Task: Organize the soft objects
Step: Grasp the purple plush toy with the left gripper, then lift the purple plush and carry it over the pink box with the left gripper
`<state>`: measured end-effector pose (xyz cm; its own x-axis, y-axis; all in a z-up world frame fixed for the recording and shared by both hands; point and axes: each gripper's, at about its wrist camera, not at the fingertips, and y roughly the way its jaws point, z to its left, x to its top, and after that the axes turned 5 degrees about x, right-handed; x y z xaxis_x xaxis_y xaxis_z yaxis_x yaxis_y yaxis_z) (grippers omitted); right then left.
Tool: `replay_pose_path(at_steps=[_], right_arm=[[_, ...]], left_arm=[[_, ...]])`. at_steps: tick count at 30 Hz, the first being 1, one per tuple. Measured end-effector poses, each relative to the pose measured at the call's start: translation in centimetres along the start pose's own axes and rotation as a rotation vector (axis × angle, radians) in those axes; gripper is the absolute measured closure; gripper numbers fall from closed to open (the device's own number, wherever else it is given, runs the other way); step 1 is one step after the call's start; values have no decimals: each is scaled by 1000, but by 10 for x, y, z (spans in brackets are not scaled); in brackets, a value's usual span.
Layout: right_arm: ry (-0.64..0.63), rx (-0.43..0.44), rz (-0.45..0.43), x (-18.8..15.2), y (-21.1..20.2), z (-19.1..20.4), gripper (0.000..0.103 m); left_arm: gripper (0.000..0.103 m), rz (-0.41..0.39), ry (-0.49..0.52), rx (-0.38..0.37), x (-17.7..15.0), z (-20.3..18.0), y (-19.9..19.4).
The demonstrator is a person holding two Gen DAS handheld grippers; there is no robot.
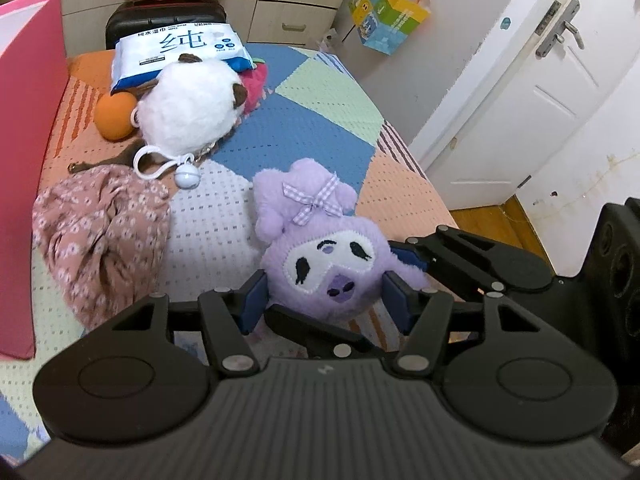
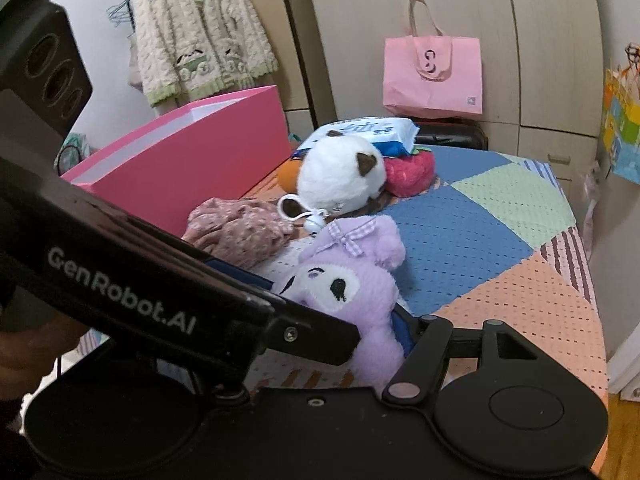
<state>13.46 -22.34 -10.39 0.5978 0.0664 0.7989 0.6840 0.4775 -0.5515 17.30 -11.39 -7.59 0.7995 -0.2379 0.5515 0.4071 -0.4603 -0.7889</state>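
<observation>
Two grippers on one toy: the left gripper [image 1: 324, 300] has its blue pads [image 1: 254, 304] pressed into both cheeks of the purple plush [image 1: 320, 264], clamped at the head. The right gripper [image 2: 340, 300] comes in from the side, one pad against the plush body; its other finger is hidden, so I cannot tell its grip. The plush sits near the front edge of the patchwork mat [image 1: 312, 120]. Beyond it lie a floral cloth [image 1: 100, 236], a white plush [image 1: 188, 104], an orange ball [image 1: 114, 116], a wipes pack [image 1: 176, 52], and a pink box [image 2: 192, 148] at the side.
</observation>
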Motion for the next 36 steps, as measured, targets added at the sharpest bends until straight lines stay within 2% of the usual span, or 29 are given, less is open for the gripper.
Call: replay_pose_path(at_steps=[11, 21, 25, 30, 36], right_arm=[[-11, 27, 55, 8, -15, 25, 31], [-116, 75, 174, 28, -21, 62, 31], [-129, 118, 206, 33, -20, 79, 31], [-140, 171, 244, 36, -15, 104, 32], [-157, 233, 269, 41, -8, 137, 32]], left_arm=[[43, 12, -12, -56, -14, 6, -33], [44, 36, -54, -97, -24, 21, -69], [44, 56, -93, -105, -31, 34, -86], [44, 84, -143, -79, -42, 49, -107], [44, 119, -182, -100, -53, 72, -134]])
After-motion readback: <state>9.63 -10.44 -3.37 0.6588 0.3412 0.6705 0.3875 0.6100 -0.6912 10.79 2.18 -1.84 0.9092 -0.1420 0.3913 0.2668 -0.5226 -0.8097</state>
